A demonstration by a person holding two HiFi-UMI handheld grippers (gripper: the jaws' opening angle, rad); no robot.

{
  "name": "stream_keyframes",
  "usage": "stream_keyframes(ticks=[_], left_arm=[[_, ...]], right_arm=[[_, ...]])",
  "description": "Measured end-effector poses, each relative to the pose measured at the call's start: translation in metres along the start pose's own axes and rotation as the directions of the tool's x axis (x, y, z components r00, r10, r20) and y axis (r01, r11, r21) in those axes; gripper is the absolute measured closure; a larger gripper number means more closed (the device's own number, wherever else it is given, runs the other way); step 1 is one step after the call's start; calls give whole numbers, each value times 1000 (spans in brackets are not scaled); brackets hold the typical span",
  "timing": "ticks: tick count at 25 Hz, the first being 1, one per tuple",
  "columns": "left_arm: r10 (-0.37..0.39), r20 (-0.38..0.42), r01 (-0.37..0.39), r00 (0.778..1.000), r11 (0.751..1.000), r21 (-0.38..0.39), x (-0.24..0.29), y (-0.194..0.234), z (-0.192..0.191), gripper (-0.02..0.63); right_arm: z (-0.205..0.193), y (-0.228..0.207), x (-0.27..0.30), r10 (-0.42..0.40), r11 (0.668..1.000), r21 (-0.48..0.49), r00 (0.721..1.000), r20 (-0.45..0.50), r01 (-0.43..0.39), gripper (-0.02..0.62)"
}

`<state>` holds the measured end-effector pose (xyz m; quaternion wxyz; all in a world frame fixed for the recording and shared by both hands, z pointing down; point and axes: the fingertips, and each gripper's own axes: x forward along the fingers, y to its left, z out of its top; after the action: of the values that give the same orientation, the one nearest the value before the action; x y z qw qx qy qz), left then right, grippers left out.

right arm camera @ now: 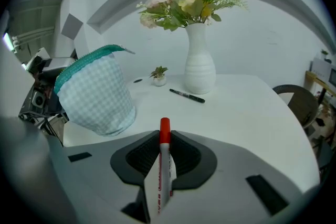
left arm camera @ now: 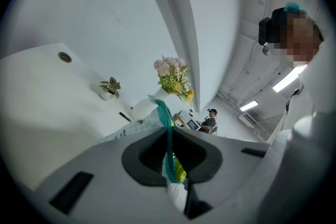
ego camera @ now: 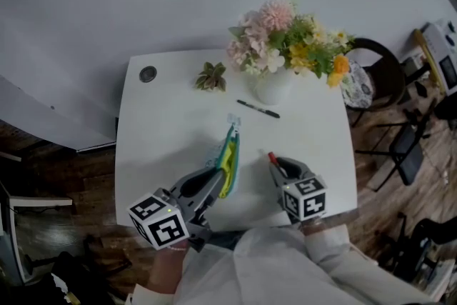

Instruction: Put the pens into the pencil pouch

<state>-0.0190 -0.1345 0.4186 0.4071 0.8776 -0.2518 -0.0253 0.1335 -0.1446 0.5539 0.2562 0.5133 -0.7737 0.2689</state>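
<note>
Jaws grip pouch (ego camera: 228, 161), red marker (right arm camera: 164, 160); black pen (ego camera: 258, 109) beside vase (ego camera: 273, 88).

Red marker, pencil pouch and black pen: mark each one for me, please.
red marker (right arm camera: 164, 131): right gripper view, on its red cap.
pencil pouch (right arm camera: 97, 94): right gripper view, on its checked fabric side.
black pen (ego camera: 258, 109): head view, on the middle of its barrel.

No text can be read. The pen (right arm camera: 164, 165) has red print along its white barrel, too small to make out. The pouch (left arm camera: 131, 126) bears small dark marks, also illegible. The left cube (ego camera: 158, 219) and right cube (ego camera: 305, 199) show only black-and-white square markers.
</note>
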Motion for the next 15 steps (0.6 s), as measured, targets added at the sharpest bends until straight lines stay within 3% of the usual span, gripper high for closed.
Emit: stream_keyframes(ticks=[8, 15], left_arm=[[-2, 2, 2, 1000, 1000, 13, -3, 0, -3, 578], [7, 10, -7, 1000, 1000, 20, -5, -1, -3, 578]], right_arm=[[33, 19, -22, 60, 998, -9, 991, 116, -60, 532], [87, 45, -48, 142, 990, -52, 962, 234, -134, 532]])
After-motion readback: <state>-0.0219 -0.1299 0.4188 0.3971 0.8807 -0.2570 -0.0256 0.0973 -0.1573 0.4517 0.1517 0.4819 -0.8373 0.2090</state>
